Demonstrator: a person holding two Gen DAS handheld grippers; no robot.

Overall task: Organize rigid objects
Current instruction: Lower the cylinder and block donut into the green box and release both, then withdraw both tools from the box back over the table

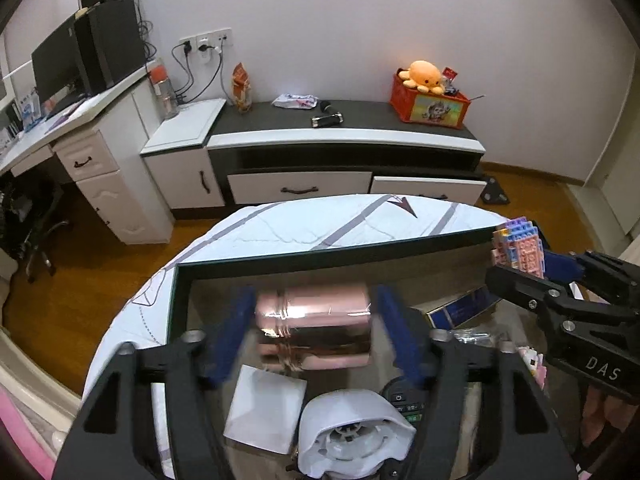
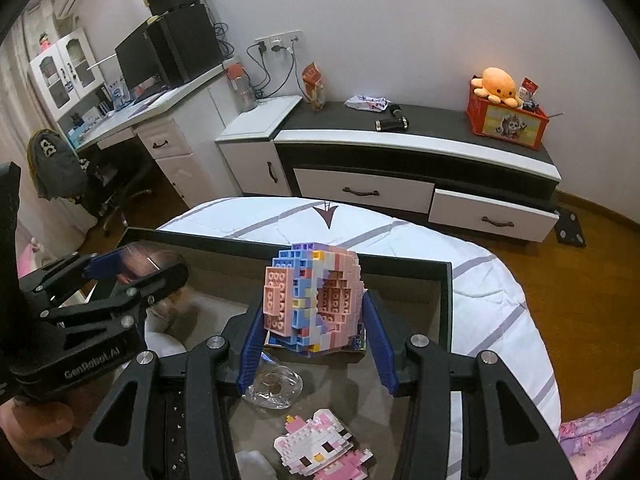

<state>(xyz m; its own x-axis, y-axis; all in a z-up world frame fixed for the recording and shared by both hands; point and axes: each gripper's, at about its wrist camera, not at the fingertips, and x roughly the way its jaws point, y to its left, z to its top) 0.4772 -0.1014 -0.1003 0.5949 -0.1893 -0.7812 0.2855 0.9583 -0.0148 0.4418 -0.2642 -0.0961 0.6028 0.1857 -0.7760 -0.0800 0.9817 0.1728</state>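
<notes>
In the left wrist view, my left gripper is shut on a shiny pink metal flask, held sideways above the dark-rimmed tray on the bed. The flask's mirror image shows on the tray's glossy floor. In the right wrist view, my right gripper is shut on a pastel brick-built model and holds it upright above the tray. The left gripper with the flask shows at the left of that view. The right gripper shows at the right edge of the left wrist view.
In the tray lie a white round device, a white card, a remote, a blue box, a clear glass piece and a pink-white brick cat. A TV cabinet stands beyond the bed.
</notes>
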